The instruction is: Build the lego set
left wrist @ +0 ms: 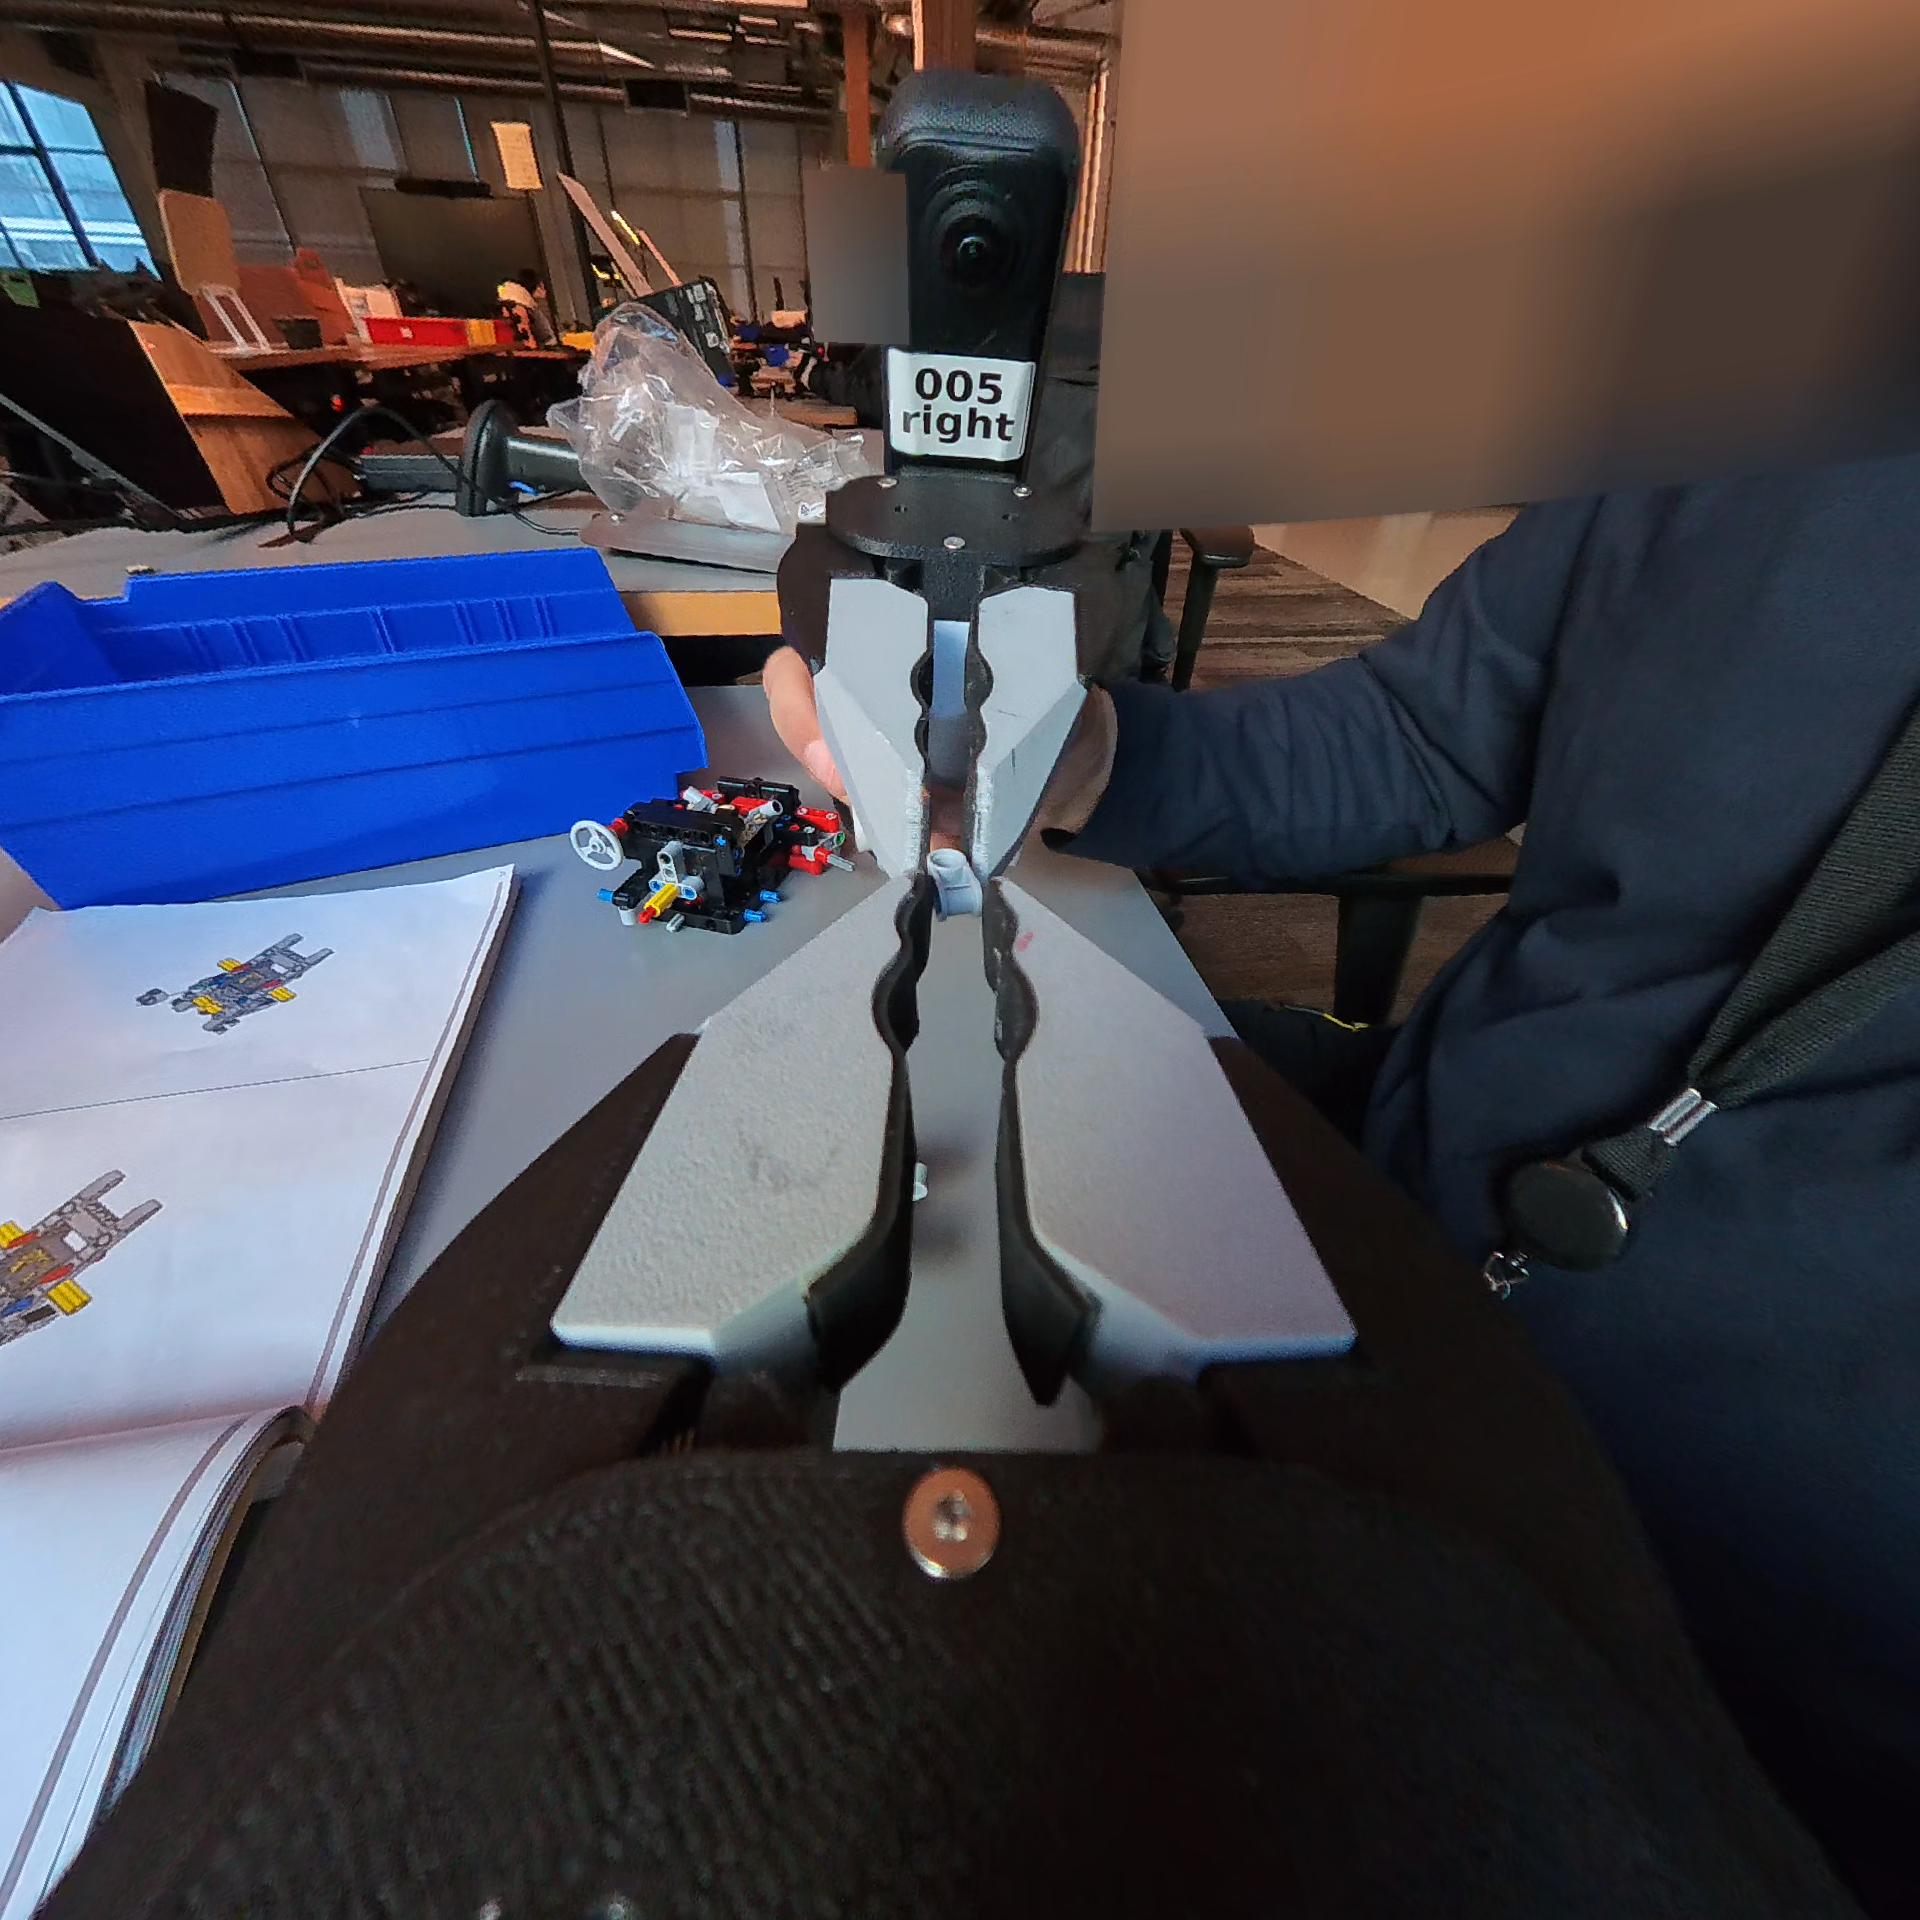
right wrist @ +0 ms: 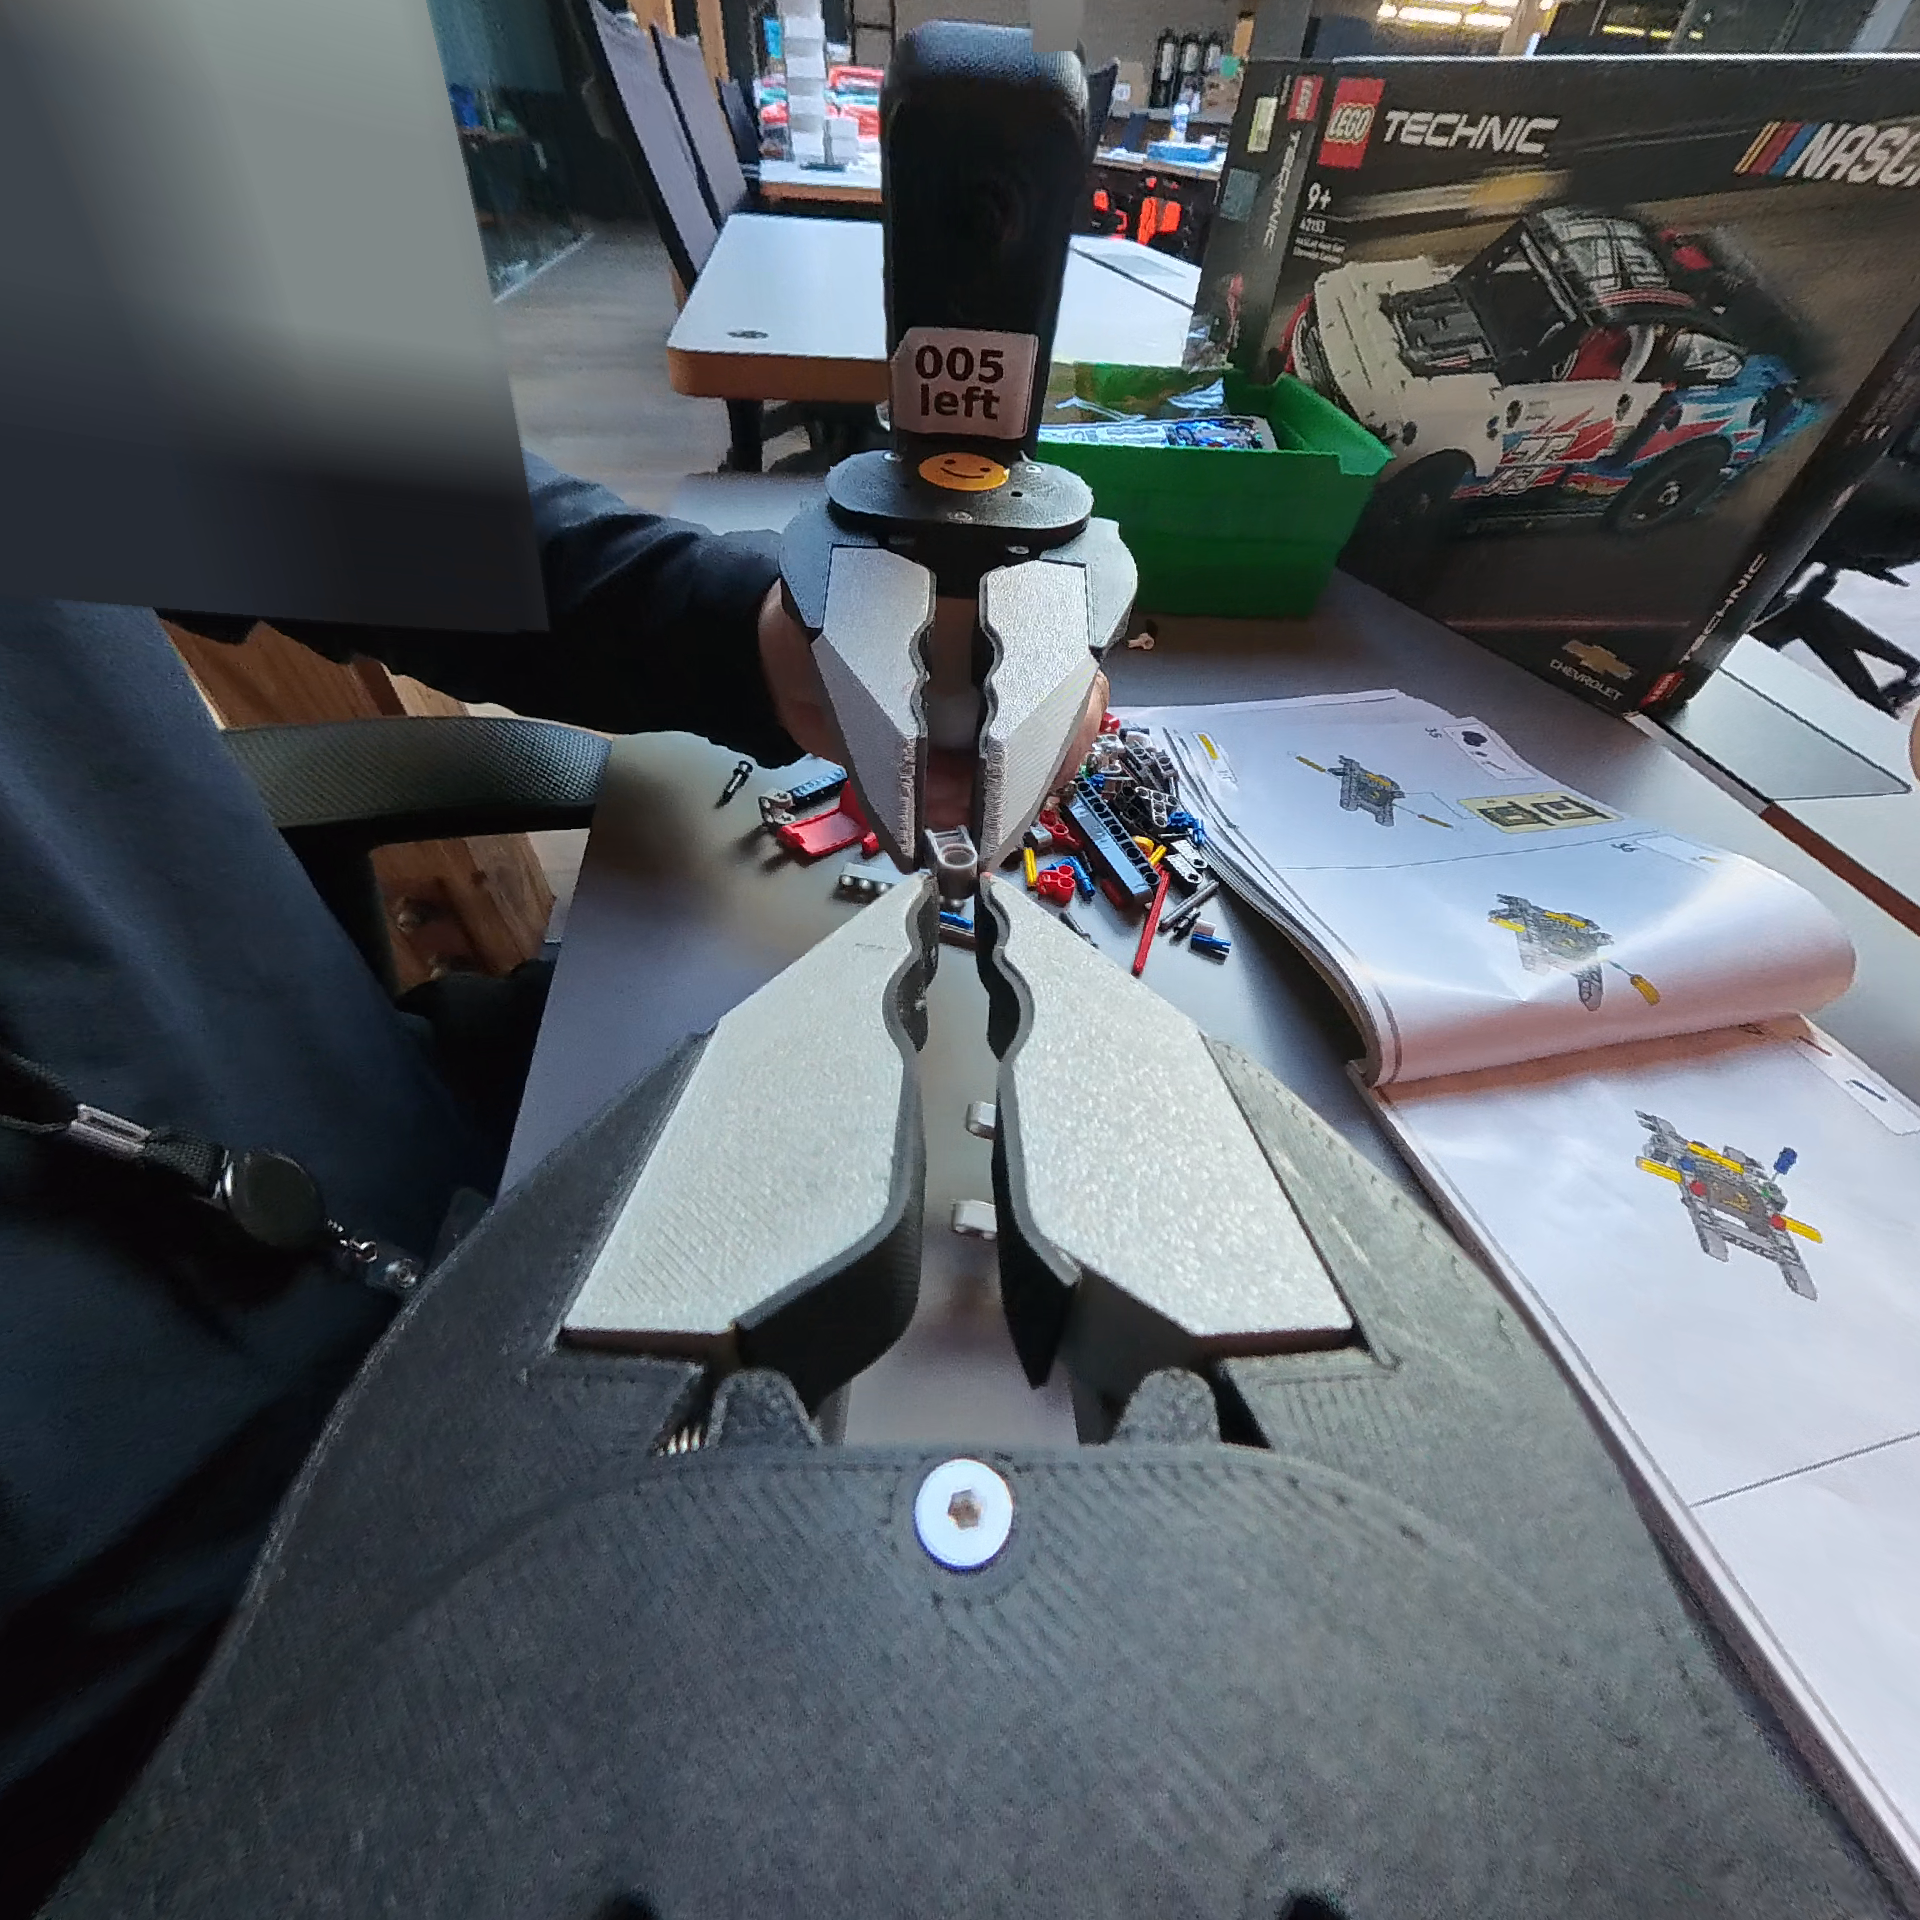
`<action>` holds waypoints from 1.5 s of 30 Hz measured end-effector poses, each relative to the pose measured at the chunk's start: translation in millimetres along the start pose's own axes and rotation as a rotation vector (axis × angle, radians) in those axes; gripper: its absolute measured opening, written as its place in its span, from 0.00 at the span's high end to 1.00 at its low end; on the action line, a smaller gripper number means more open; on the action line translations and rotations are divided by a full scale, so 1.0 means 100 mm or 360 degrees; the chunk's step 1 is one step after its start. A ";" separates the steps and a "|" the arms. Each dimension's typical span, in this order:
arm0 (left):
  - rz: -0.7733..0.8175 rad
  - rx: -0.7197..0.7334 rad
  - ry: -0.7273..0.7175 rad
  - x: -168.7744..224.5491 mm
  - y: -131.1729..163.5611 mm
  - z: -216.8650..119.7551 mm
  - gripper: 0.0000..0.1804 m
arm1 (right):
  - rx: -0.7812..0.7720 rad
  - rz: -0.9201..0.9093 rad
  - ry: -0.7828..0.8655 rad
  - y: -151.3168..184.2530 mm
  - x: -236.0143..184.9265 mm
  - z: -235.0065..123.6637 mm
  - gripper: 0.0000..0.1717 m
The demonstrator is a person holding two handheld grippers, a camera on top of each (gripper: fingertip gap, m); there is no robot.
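- Left gripper (left wrist: 954, 896): nearly closed, fingertips pinching a small grey connector (left wrist: 954, 883), held in the air above the table (left wrist: 582, 997).
- Right gripper (right wrist: 956, 883): meets it tip to tip, jaws narrowed onto the same connector from the opposite end.
- Pads appear to press on both sides; contact is partly hidden.
- Nearby: part-built model (left wrist: 717, 852), blue bin (left wrist: 343, 717), open booklet (left wrist: 239, 1039), loose parts (right wrist: 1132, 831).

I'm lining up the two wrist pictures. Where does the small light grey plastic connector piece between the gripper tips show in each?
Left wrist view: small light grey plastic connector piece, centre, where both grippers' fingertips meet.
Right wrist view: same piece, centre, looking darker grey.
Shared landmark: open instruction booklet.
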State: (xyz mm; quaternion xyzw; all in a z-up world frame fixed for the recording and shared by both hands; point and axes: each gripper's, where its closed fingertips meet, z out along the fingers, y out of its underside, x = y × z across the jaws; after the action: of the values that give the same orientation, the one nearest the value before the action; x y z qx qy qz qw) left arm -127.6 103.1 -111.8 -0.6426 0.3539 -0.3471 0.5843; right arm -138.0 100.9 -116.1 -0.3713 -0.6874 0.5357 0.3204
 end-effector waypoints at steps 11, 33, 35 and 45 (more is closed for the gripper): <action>-0.0027 -0.0040 -0.0039 -0.03 0.02 0.01 0.96 | 0.0016 0.0034 0.0063 0.01 0.03 0.00 0.98; 0.0039 -0.0101 -0.0296 -0.11 0.00 0.04 0.97 | 0.0030 0.0094 0.0191 0.00 0.10 -0.04 0.98; 0.0024 -0.0099 -0.0324 -0.13 -0.01 0.03 0.97 | 0.0035 0.0106 0.0209 -0.01 0.11 -0.04 0.98; -0.0027 -0.0101 -0.0357 -0.11 -0.02 0.04 0.97 | 0.0111 0.0209 0.0162 -0.02 0.09 -0.04 0.98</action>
State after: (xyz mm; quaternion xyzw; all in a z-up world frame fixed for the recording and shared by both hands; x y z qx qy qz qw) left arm -129.9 114.3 -110.1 -0.6987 0.2915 -0.2665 0.5966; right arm -139.4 110.9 -112.7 -0.4308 -0.6253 0.5596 0.3320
